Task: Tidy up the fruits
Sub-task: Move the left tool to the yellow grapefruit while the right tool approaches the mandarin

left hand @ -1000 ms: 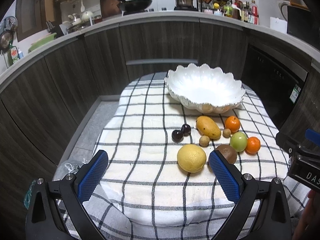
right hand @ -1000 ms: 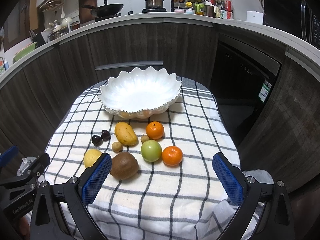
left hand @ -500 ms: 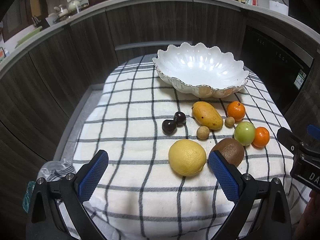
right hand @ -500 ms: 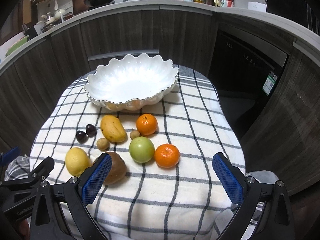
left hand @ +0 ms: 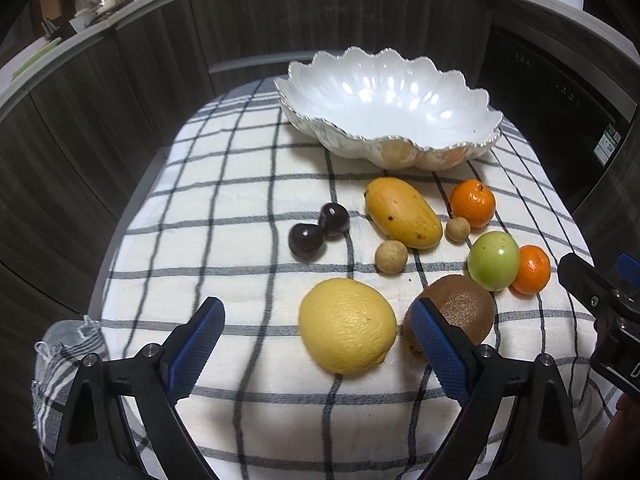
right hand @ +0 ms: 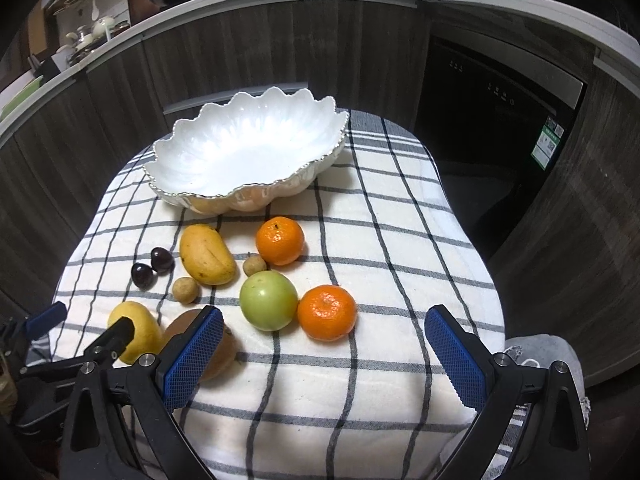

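Note:
A white scalloped bowl (left hand: 472,148) (right hand: 168,196) stands empty at the far side of a checked cloth. In front of it lie a yellow lemon (left hand: 347,325) (right hand: 134,330), a brown kiwi (left hand: 460,310) (right hand: 222,354), a mango (left hand: 402,212) (right hand: 206,254), a green apple (left hand: 494,260) (right hand: 269,299), two tangerines (left hand: 473,203) (right hand: 327,312), two dark cherries (left hand: 307,241) and two small longans (left hand: 391,256). My left gripper (left hand: 318,348) is open, low over the cloth, with the lemon between its fingers. My right gripper (right hand: 326,354) is open just before the near tangerine.
The checked cloth (left hand: 224,208) covers a small rounded table that drops off on all sides. Dark wood cabinets (right hand: 248,44) curve around behind, with a black appliance (right hand: 492,96) at the right. The counter top carries pans and bottles.
Both grippers have moved forward and down towards the fruit. The lemon now sits between the left fingers, and the near tangerine sits closer to the right gripper. No fruit has moved.

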Demonstrator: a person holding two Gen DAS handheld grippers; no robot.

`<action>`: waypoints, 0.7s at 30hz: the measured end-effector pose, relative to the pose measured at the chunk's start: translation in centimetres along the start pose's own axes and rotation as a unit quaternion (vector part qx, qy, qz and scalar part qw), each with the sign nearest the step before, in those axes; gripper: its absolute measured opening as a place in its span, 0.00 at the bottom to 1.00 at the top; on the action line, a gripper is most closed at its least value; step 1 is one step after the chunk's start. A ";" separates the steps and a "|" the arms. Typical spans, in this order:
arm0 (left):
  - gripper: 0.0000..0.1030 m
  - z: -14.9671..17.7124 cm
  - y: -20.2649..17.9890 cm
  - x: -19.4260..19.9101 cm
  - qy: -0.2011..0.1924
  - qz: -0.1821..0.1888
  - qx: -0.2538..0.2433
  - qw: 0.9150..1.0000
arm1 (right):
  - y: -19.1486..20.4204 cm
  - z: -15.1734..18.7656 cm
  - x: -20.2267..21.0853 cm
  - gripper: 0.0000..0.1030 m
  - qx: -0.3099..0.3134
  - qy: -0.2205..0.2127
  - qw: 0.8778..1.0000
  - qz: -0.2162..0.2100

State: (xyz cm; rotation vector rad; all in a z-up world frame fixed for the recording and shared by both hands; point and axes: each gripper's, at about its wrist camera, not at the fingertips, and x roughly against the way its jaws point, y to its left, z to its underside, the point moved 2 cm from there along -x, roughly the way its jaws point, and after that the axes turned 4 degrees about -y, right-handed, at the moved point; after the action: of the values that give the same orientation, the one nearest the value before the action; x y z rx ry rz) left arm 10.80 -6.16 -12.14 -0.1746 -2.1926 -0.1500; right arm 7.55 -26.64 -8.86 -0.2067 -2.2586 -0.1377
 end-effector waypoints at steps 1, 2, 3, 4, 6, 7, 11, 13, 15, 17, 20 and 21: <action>0.86 0.0 -0.1 -0.2 0.005 0.001 0.000 1.000 | -0.1 0.0 -0.2 0.99 -0.002 0.002 1.000 0.001; 0.84 0.1 -0.1 -0.6 0.010 0.003 -0.001 1.000 | -0.2 0.0 -0.4 0.99 -0.003 0.003 1.000 0.001; 0.78 0.2 -0.2 -0.9 0.013 0.005 -0.002 1.000 | -0.3 0.0 -0.6 0.99 -0.004 0.006 1.000 0.002; 0.75 0.3 -0.2 -1.3 0.019 0.010 -0.003 1.000 | -0.3 0.1 -0.8 0.99 -0.004 0.008 1.000 0.004; 0.74 0.4 -0.3 -1.7 0.028 0.015 -0.001 0.999 | -0.3 0.1 -1.1 0.99 -0.002 0.012 1.000 0.005; 0.74 0.5 -0.4 -2.0 0.034 0.016 0.000 0.999 | -0.2 0.2 -1.2 0.99 -0.002 0.013 1.000 0.005; 0.73 0.7 -0.5 -2.6 0.044 0.019 0.002 0.999 | 0.0 0.2 -1.8 0.99 -0.001 0.018 1.000 0.002; 0.67 0.7 -0.6 -2.9 0.049 0.025 0.003 0.998 | -0.1 0.3 -2.0 0.99 -0.002 0.020 1.000 0.005; 0.61 0.8 -0.8 -3.2 0.055 0.031 0.002 0.998 | -0.2 0.4 -2.2 0.99 -0.004 0.022 1.000 0.005; 0.58 0.9 -0.9 -3.4 0.057 0.037 0.004 0.998 | -0.3 0.4 -2.4 0.99 -0.006 0.024 1.000 0.006; 0.57 0.8 -0.9 -3.4 0.054 0.041 0.003 0.998 | -0.4 0.5 -2.5 0.99 -0.005 0.024 1.000 0.010; 0.57 0.8 -0.8 -3.4 0.054 0.043 0.003 0.998 | -0.3 0.4 -2.5 0.99 -0.004 0.024 1.000 0.011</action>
State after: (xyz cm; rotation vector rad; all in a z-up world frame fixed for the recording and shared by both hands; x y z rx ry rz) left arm 12.04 -7.10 -15.40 -0.2505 -2.0751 -0.1026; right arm 8.74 -27.15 -11.10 -0.2288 -2.2072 -0.1383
